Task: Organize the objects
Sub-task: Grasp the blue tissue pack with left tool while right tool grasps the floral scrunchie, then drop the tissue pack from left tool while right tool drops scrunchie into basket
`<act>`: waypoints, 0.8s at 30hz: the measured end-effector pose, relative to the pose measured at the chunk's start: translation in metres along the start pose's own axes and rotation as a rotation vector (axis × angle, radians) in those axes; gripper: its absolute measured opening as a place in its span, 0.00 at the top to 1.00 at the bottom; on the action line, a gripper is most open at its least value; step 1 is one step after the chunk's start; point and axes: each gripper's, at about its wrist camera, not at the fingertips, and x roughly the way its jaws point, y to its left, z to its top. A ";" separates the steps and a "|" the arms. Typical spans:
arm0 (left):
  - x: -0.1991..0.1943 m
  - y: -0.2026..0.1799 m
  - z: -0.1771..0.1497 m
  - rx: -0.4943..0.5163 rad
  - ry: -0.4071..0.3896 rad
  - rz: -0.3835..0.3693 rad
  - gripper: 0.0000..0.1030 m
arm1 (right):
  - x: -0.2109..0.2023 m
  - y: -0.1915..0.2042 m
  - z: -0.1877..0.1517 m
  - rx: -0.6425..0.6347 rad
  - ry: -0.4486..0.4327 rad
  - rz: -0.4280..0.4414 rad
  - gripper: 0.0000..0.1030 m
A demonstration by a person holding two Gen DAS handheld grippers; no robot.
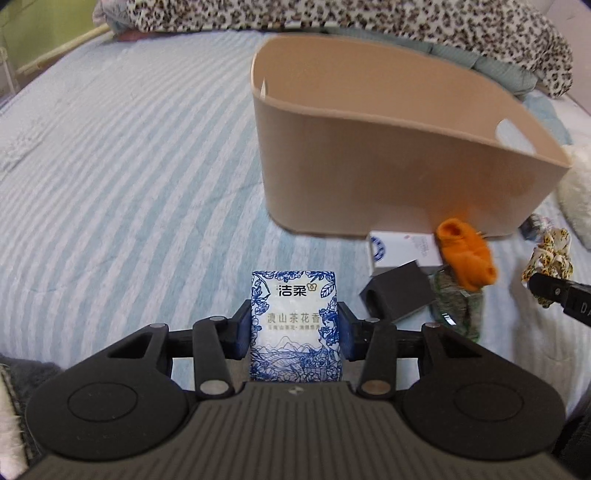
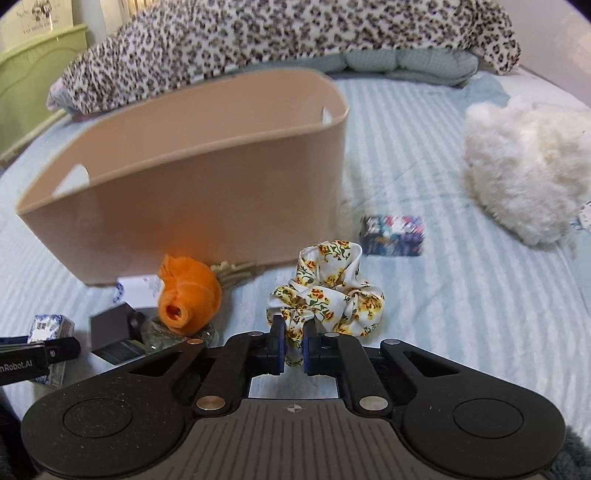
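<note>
My left gripper (image 1: 294,332) is shut on a blue-and-white tissue pack (image 1: 295,317), held upright in front of the tan storage bin (image 1: 388,177). My right gripper (image 2: 293,345) is shut on a floral scrunchie (image 2: 328,291), to the right of the bin (image 2: 207,192). The scrunchie also shows in the left wrist view (image 1: 550,258) with the right gripper's finger (image 1: 561,291). The tissue pack shows in the right wrist view (image 2: 50,328) between the left gripper's fingers (image 2: 55,349). The inside bottom of the bin is hidden.
On the striped bed beside the bin lie an orange sock (image 2: 188,295), a black box (image 1: 399,291), a white box (image 1: 402,247), a green glass item (image 1: 458,295), a beige claw clip (image 2: 236,271), a patterned box (image 2: 393,234) and a white fluffy toy (image 2: 528,166). A leopard blanket (image 2: 295,29) lies behind.
</note>
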 end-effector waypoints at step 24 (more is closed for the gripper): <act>-0.022 -0.051 0.135 0.017 -0.286 0.020 0.54 | -0.024 0.018 0.125 -0.124 -0.138 0.104 0.92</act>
